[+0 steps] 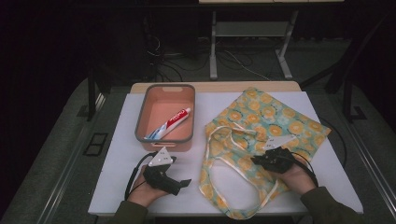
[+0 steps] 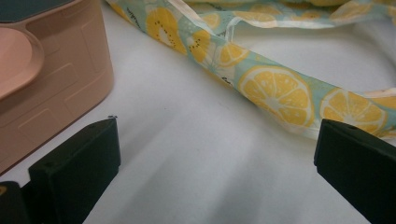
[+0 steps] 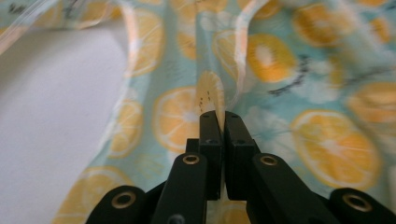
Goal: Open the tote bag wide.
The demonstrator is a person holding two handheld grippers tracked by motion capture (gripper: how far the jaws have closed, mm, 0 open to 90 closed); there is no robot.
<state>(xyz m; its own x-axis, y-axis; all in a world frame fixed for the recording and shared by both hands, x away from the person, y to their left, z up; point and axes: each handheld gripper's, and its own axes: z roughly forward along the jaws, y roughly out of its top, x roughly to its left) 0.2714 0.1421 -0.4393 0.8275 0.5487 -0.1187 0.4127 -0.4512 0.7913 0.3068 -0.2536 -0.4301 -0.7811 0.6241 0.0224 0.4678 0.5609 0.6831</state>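
Bag (image 1: 261, 126) — soft, lemon-printed cloth

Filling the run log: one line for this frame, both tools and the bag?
left tool: open, on table by pink bin | right tool: shut on lemon-print bag fabric | toothpaste tube: in bin

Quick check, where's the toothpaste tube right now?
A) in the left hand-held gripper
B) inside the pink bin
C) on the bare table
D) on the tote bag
B: the toothpaste tube lies diagonally on the floor of the pink bin, apart from the tote bag and both grippers.
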